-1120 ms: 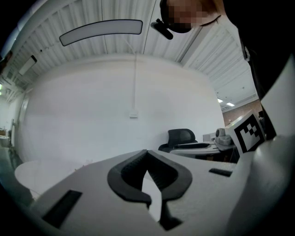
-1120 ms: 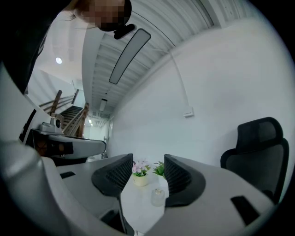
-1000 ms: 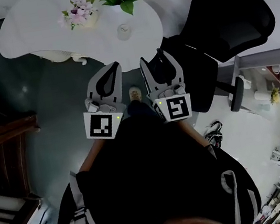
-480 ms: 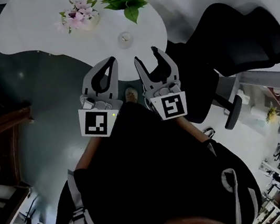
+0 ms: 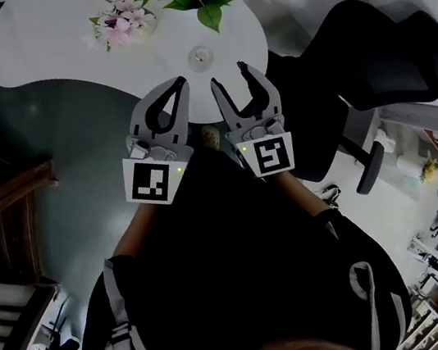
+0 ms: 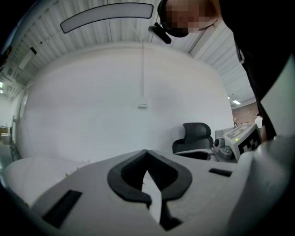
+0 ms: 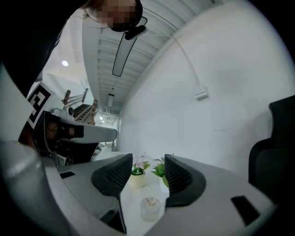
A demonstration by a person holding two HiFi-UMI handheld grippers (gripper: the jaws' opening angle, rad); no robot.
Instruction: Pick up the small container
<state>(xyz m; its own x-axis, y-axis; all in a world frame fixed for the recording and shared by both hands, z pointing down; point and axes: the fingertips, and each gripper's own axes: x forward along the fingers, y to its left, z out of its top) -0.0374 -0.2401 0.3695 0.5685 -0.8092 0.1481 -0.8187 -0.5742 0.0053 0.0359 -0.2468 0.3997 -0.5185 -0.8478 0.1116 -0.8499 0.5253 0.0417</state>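
1. The small container (image 5: 199,53) stands upright on the white table (image 5: 55,39), near its front edge.
2. The right gripper (image 5: 230,77) has its jaws apart and empty. The container sits just ahead of the gap.
3. The left gripper (image 5: 180,83) is closed on nothing and points beside the container.

Clear and glossy like glass for the small container (image 7: 150,208). Smooth matt white on the desk (image 5: 54,31). Matt grey plastic, ribbed black pads (image 7: 113,175) on the right gripper (image 7: 146,171).
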